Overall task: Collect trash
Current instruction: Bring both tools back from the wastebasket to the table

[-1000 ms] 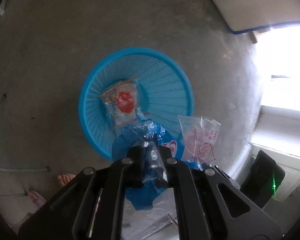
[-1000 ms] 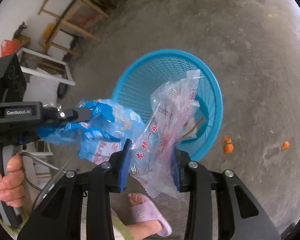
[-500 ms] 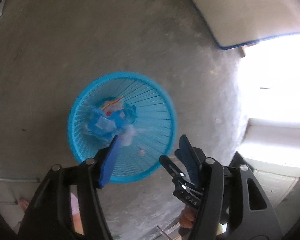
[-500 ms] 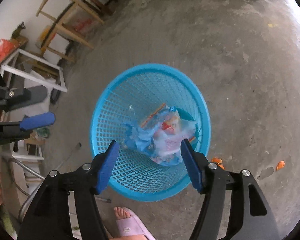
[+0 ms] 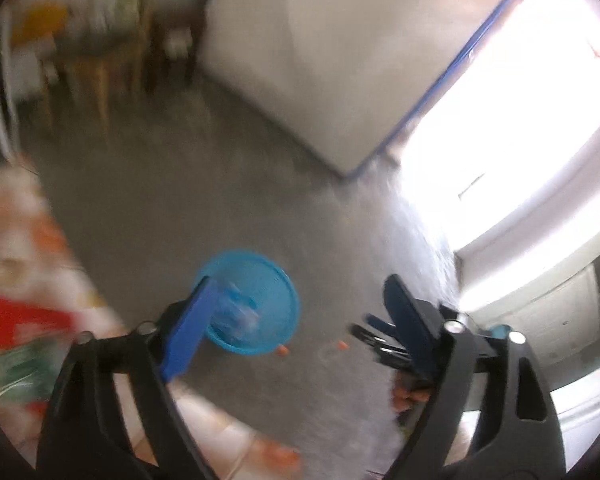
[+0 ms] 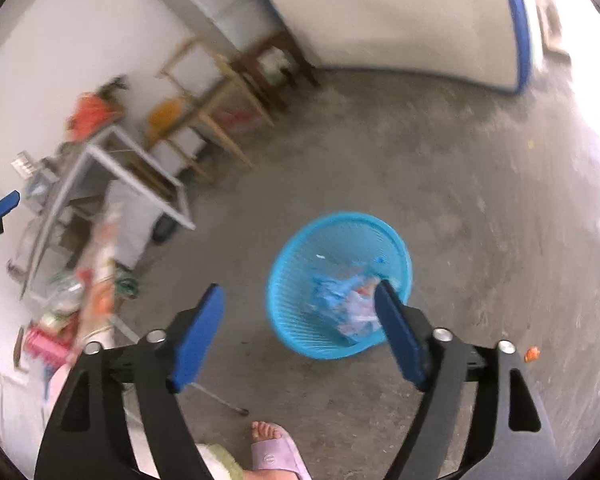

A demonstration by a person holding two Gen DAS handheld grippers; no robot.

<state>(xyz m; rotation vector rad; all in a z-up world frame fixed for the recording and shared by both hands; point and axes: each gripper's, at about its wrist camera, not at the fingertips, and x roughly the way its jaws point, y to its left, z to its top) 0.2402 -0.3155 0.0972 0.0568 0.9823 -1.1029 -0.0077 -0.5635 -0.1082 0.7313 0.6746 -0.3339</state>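
A round blue mesh basket (image 6: 300, 256) stands on the grey concrete floor and holds crumpled blue and clear plastic wrappers (image 6: 344, 300). It also shows, blurred, in the left wrist view (image 5: 276, 280). My right gripper (image 6: 300, 328) is open and empty, raised above and in front of the basket. My left gripper (image 5: 296, 328) is open and empty, high above the basket. The tip of the right gripper shows at the lower right of the left wrist view. A fingertip of the left gripper (image 6: 4, 205) shows at the left edge of the right wrist view.
Small orange scraps (image 6: 532, 354) (image 5: 342, 345) lie on the floor right of the basket. A cluttered table with a patterned cloth (image 5: 24, 280) is at the left. Wooden stools (image 6: 216, 92) and a metal rack (image 6: 100, 176) stand by the wall. A sandalled foot (image 6: 274, 446) is below.
Both grippers let go of the wrappers, which dropped into the basket. Since then both have risen and pulled back, so the basket looks smaller and the room has come into view.
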